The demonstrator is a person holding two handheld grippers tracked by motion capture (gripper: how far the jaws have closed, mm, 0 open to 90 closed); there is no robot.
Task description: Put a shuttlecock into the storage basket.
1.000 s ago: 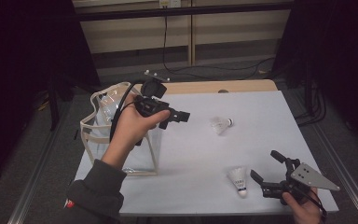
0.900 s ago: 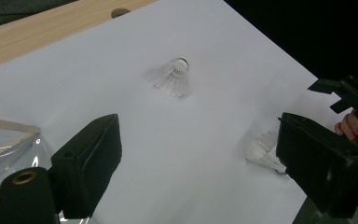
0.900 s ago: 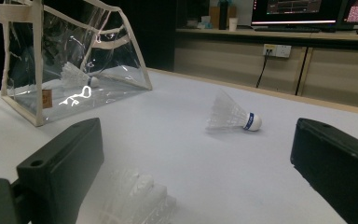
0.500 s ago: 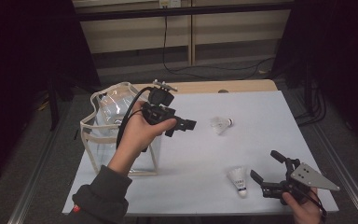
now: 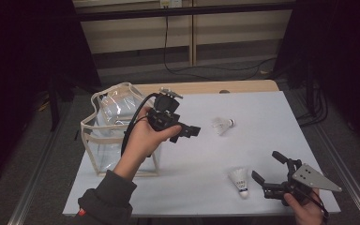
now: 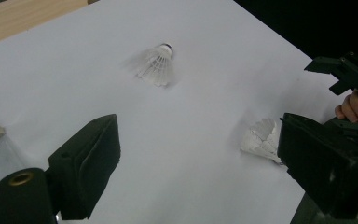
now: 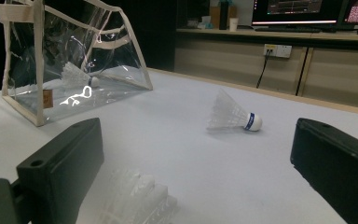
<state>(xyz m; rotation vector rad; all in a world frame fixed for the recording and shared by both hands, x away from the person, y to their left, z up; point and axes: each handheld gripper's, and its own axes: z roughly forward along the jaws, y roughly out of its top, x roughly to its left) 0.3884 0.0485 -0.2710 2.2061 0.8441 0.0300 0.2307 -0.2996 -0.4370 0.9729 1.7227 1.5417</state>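
- Your left gripper (image 5: 193,131) hovers released above the table, facing the far shuttlecock (image 5: 222,125).
- Your right gripper (image 5: 268,173) rests released beside the near shuttlecock (image 5: 239,179).

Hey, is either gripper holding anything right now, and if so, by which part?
Nothing is held. The left gripper is open in the air beside the clear bag; the right gripper is open by the near shuttlecock.

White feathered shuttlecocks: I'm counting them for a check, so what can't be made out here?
- Near white feathered shuttlecock: right gripper view, blurred and cut off by the bottom edge.
- Same shuttlecock: left gripper view, partly behind the black jaw.
- Clear plastic bag: high view, glare and the left hand hide its contents.
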